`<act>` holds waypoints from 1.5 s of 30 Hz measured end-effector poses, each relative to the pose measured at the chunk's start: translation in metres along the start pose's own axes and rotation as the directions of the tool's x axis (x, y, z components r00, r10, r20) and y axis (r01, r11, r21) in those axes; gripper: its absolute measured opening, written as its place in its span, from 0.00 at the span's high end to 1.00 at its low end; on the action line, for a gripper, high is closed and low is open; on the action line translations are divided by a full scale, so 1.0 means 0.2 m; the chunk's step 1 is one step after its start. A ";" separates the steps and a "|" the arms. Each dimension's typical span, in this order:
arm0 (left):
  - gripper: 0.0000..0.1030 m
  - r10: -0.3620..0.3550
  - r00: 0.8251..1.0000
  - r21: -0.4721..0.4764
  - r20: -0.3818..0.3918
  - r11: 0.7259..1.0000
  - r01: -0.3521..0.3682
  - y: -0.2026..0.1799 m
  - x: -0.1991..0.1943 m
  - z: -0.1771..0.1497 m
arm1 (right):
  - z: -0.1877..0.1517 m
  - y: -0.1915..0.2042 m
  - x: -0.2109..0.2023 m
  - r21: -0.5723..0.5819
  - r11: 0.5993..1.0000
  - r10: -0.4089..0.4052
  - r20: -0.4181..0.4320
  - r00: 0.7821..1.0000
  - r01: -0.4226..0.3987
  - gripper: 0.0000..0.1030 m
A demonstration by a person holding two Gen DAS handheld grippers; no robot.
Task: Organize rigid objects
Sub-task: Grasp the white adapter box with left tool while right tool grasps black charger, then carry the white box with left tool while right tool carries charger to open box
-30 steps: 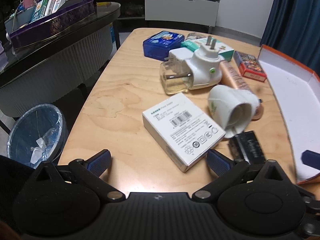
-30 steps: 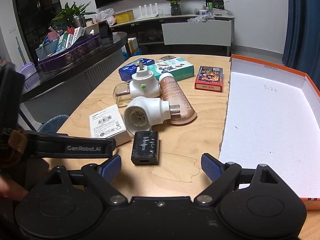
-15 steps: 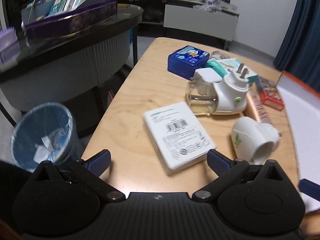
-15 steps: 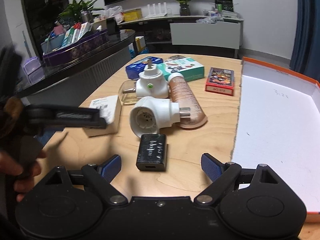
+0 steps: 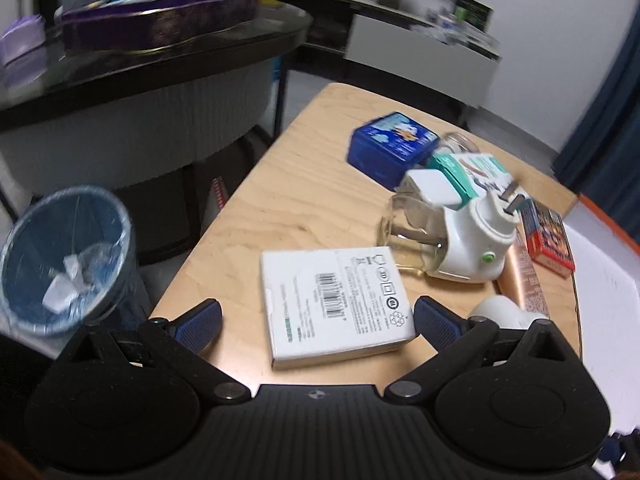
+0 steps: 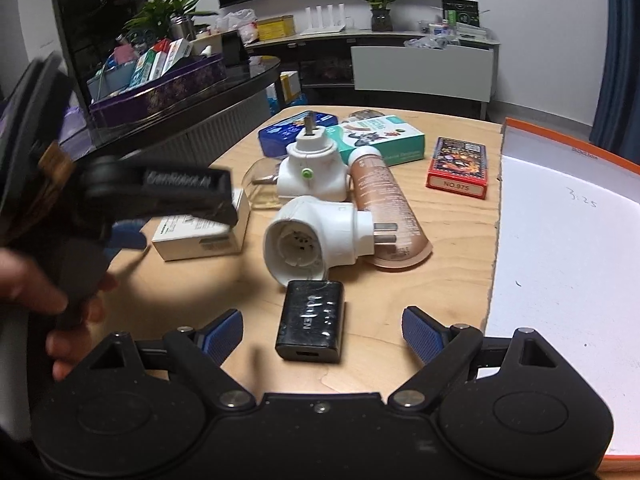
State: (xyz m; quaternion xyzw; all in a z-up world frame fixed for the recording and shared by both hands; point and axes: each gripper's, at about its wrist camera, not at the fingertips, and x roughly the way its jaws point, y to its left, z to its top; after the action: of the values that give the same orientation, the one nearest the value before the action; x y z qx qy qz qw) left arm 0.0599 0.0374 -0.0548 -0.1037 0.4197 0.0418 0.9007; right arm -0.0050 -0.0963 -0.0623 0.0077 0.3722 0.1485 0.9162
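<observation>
A white labelled box (image 5: 336, 304) lies flat on the wooden table (image 5: 288, 200), between the wide-spread fingers of my left gripper (image 5: 316, 322), which is open and level with the box's sides. In the right wrist view the same white box (image 6: 200, 236) sits under that tool, which a hand (image 6: 36, 292) holds. My right gripper (image 6: 322, 332) is open, and a black charger (image 6: 312, 326) lies between its fingers. Just beyond the charger lie a white plug adapter (image 6: 316, 240), a plug-in vaporiser (image 6: 312, 172) and a brown tube (image 6: 384, 208).
A teal box (image 6: 380, 140), a blue tin (image 6: 288, 132) and a red card pack (image 6: 458, 168) lie farther back. A white tray with an orange rim (image 6: 568, 240) fills the right side. Left of the table stand a blue bin (image 5: 60, 256) and a dark counter (image 5: 160, 64).
My left gripper has swung left and come forward, so the white box now lies between its fingers. My right gripper has closed in on the black charger.
</observation>
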 end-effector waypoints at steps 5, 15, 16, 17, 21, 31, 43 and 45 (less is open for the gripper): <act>0.00 -0.003 1.000 0.011 -0.001 1.000 0.003 0.03 -0.02 -0.05 | 0.00 0.00 0.04 -0.008 1.000 -0.006 -0.009 1.000 0.006 0.01; 0.00 0.057 0.994 0.202 0.088 0.977 -0.074 -0.02 0.08 -0.05 | -0.01 0.04 0.10 -0.051 0.998 -0.027 -0.003 1.000 0.027 0.03; 0.00 0.049 0.994 0.204 0.097 0.977 -0.068 -0.02 0.08 -0.05 | -0.02 0.04 0.11 -0.062 0.998 -0.027 0.003 1.000 0.027 0.05; 0.00 0.044 0.994 0.203 0.104 0.977 -0.064 -0.01 0.08 -0.06 | -0.02 0.05 0.11 -0.073 0.997 -0.030 0.012 0.999 0.031 0.08; 0.23 0.012 0.991 0.243 0.133 0.969 -0.044 -0.04 0.05 -0.07 | -0.02 0.05 0.10 -0.094 0.995 -0.016 0.053 0.998 0.021 0.52; 0.24 -0.009 0.989 0.219 0.147 0.975 -0.024 -0.05 -0.05 -0.10 | -0.02 0.01 0.02 -0.072 0.997 -0.026 0.101 0.995 0.033 0.58; 0.24 -0.076 0.978 0.219 0.196 0.975 0.032 -0.15 -0.27 -0.10 | 0.10 -0.10 -0.18 0.000 0.996 -0.088 0.175 0.981 0.090 0.58; 0.24 -0.106 0.973 0.231 0.203 0.971 0.057 -0.20 -0.31 -0.08 | 0.13 -0.13 -0.22 0.019 0.994 -0.113 0.190 0.975 0.111 0.58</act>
State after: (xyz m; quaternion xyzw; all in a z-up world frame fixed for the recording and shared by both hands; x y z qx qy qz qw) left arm 0.0145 -0.0040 -0.0126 -0.0137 0.3178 -0.0320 0.9475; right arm -0.0098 -0.1314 -0.0171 0.0045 0.2832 0.0936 0.9545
